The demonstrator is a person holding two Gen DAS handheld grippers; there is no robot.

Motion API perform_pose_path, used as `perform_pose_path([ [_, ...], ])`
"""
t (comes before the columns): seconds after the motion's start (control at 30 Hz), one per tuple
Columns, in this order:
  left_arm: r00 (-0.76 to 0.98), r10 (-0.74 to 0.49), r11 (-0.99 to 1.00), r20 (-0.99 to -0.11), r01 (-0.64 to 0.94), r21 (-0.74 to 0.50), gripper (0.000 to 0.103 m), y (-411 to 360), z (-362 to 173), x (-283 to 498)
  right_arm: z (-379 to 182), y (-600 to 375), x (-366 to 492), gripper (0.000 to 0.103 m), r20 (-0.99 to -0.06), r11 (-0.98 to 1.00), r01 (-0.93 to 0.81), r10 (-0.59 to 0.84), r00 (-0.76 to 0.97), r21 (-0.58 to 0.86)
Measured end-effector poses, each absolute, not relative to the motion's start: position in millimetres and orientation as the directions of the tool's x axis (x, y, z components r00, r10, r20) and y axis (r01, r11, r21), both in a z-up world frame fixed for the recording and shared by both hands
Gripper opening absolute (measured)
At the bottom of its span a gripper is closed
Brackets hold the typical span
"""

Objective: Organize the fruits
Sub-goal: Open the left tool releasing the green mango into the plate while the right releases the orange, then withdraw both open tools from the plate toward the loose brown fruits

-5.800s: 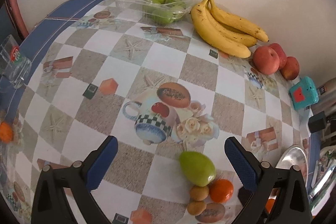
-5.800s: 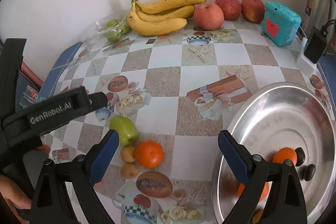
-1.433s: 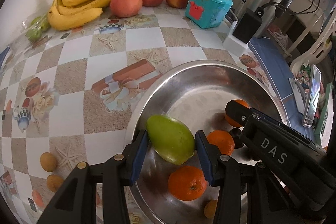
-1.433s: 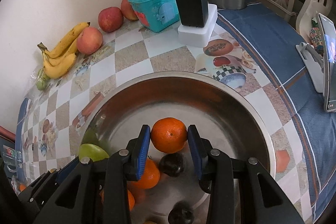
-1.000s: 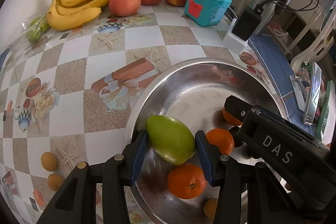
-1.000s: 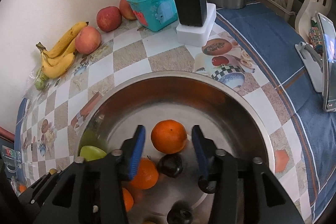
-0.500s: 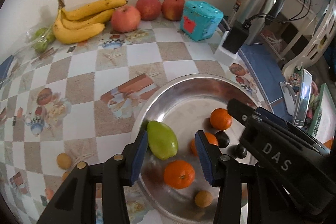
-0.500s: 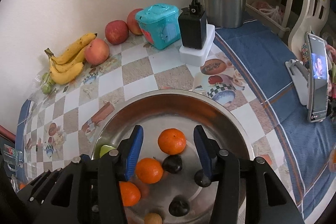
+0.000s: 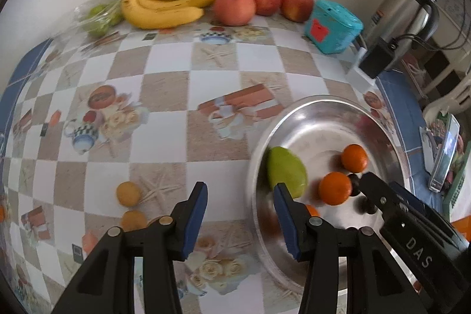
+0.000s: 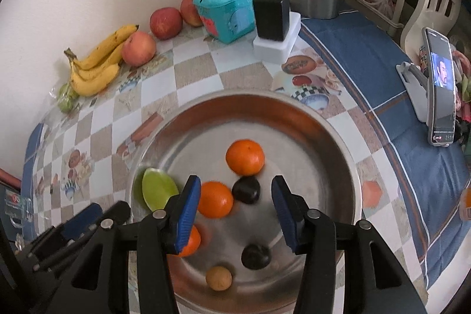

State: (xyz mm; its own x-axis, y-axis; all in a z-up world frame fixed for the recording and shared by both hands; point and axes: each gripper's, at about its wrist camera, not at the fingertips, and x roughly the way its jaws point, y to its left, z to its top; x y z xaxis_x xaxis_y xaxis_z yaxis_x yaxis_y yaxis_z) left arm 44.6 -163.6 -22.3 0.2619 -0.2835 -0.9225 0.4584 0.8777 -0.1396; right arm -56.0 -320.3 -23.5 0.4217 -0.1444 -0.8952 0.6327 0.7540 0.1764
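Green mango [image 9: 285, 171]: smooth, oval, pointed at one end, lying free at the left inner wall of the steel bowl [image 9: 312, 119] beside three oranges [image 10: 245, 156]. Left gripper [image 9: 240, 215]: jaws part-open, empty, above the tablecloth just left of the bowl's rim. Right gripper [image 10: 235, 205]: jaws part-open, empty, above the bowl.

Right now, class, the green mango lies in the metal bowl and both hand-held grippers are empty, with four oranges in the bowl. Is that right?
Not quite. The right wrist view shows three oranges in the metal bowl, not four. The green mango lies in it, and the left hand-held gripper and right hand-held gripper are empty.
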Motion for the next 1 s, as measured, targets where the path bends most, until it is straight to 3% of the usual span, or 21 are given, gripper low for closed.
perform_pose_path([
  [0.47,0.29,-0.213,0.918,-0.933,0.387,-0.089,0.06,-129.7,-24.9,38.3,-23.0,-294.6,-69.0,0.051,-0.906,0.772,0.614,-0.126,0.403,0.165],
  [1.0,0.276,-0.235,0.926,-0.932,0.354,-0.128,0.063,-107.0,-18.5,24.5,-16.2,-269.0,-84.6,0.051,-0.903,0.794,0.591,-0.143,0.405,0.139],
])
